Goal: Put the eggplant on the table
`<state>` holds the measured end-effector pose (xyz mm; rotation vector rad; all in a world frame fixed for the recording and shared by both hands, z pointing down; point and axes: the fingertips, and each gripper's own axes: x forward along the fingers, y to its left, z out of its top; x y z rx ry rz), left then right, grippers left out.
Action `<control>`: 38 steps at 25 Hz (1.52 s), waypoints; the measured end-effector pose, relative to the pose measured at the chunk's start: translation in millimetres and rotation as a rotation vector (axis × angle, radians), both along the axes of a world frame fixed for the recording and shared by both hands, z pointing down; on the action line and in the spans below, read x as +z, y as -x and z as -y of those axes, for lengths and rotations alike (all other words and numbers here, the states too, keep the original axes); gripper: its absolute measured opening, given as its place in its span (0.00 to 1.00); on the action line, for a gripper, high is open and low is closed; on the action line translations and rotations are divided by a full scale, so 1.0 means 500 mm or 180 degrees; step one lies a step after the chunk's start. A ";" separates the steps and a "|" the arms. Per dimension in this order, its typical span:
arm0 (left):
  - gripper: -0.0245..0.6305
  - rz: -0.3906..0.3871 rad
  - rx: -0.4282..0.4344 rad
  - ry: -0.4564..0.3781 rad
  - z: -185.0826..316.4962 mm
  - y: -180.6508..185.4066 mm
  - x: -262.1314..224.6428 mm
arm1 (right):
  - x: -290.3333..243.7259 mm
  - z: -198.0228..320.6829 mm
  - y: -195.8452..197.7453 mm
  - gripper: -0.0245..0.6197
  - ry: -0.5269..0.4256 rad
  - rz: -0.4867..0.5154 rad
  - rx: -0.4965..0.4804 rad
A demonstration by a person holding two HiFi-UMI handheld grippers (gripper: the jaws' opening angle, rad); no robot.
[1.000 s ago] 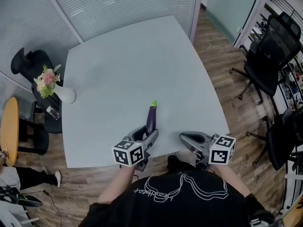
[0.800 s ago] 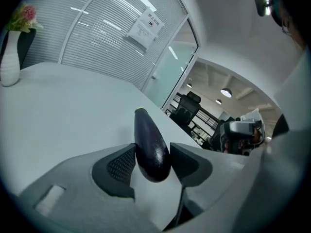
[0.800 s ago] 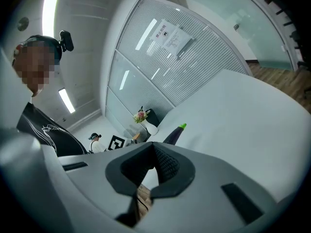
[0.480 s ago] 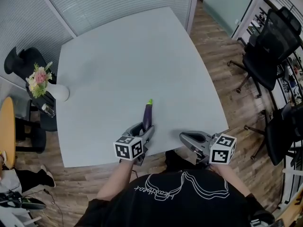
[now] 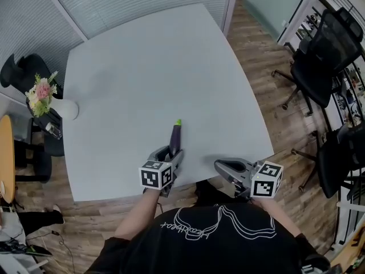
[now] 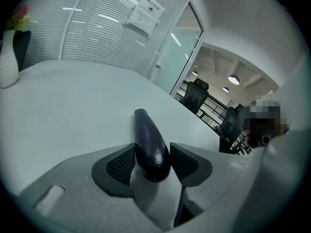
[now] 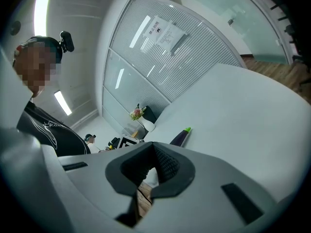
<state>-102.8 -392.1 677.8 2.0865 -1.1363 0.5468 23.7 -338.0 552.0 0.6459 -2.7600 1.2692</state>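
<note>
A dark purple eggplant (image 5: 174, 138) with a green stem points away from me over the near part of the pale grey table (image 5: 148, 67). My left gripper (image 5: 172, 154) is shut on its thick end. In the left gripper view both pads press the eggplant (image 6: 148, 144) between the jaws of the left gripper (image 6: 151, 155), tip slanting down toward the tabletop. I cannot tell whether it touches the table. My right gripper (image 5: 220, 165) hangs at the table's front edge to the right, shut and holding nothing. In the right gripper view, past the right gripper (image 7: 154, 173), the eggplant (image 7: 180, 137) shows off to the left.
A white vase of flowers (image 5: 48, 99) stands at the table's left edge, with a dark chair (image 5: 23, 73) behind it. Black office chairs (image 5: 325, 61) stand on the wooden floor to the right. Glass partitions with blinds run along the far side.
My left gripper has sunk toward the tabletop with the eggplant still in it. The right gripper has stayed at the table's front edge.
</note>
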 end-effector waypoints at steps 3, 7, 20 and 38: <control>0.38 0.0030 0.0011 0.0004 0.000 -0.001 0.004 | 0.008 -0.001 0.001 0.05 0.0060 0.0001 0.0013; 0.38 0.0097 0.0032 -0.0007 0.003 0.005 0.010 | 0.008 -0.004 0.005 0.05 0.0075 -0.0003 0.0022; 0.41 0.0112 -0.0005 -0.0061 0.005 0.003 0.014 | 0.008 -0.028 -0.012 0.05 0.0093 0.0036 0.0110; 0.45 -0.0172 -0.0279 -0.0498 -0.048 0.038 -0.132 | -0.040 -0.075 0.005 0.05 -0.0089 0.0135 0.0094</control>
